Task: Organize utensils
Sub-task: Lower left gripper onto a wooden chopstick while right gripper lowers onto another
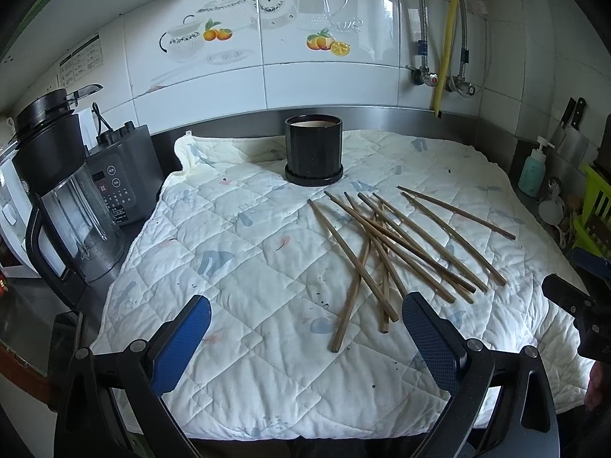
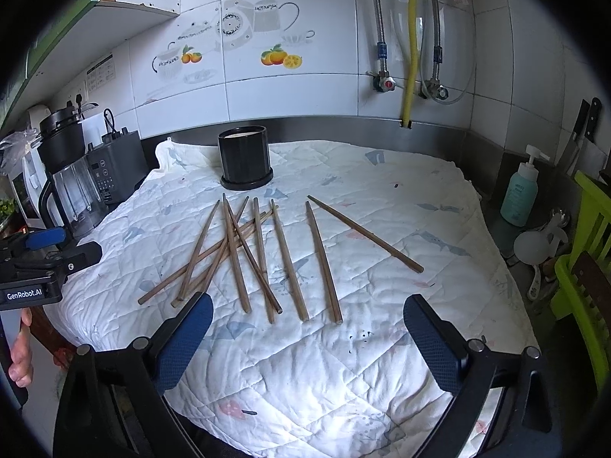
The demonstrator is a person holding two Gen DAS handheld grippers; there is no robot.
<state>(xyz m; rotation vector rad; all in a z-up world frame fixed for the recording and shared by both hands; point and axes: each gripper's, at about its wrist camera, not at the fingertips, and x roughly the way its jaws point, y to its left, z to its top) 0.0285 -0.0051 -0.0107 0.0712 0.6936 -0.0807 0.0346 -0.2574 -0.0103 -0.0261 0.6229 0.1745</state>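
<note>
Several brown wooden chopsticks (image 1: 385, 236) lie scattered and partly crossed on a white quilted cloth (image 1: 229, 252); they also show in the right wrist view (image 2: 259, 255). A black ribbed holder cup (image 1: 314, 149) stands upright behind them near the wall, also seen in the right wrist view (image 2: 246, 162). My left gripper (image 1: 305, 328) is open and empty, above the cloth's front, with the near chopstick ends between its fingers. My right gripper (image 2: 307, 324) is open and empty, just in front of the chopstick ends.
A blender jug (image 1: 65, 198) and its grey base (image 1: 122, 175) stand at the left. A soap pump bottle (image 2: 521, 191), a green rack (image 2: 584, 267) and cleavers (image 2: 584, 141) are at the right. The tiled wall carries pipes (image 2: 410, 45). The cloth (image 2: 382, 362) covers the counter.
</note>
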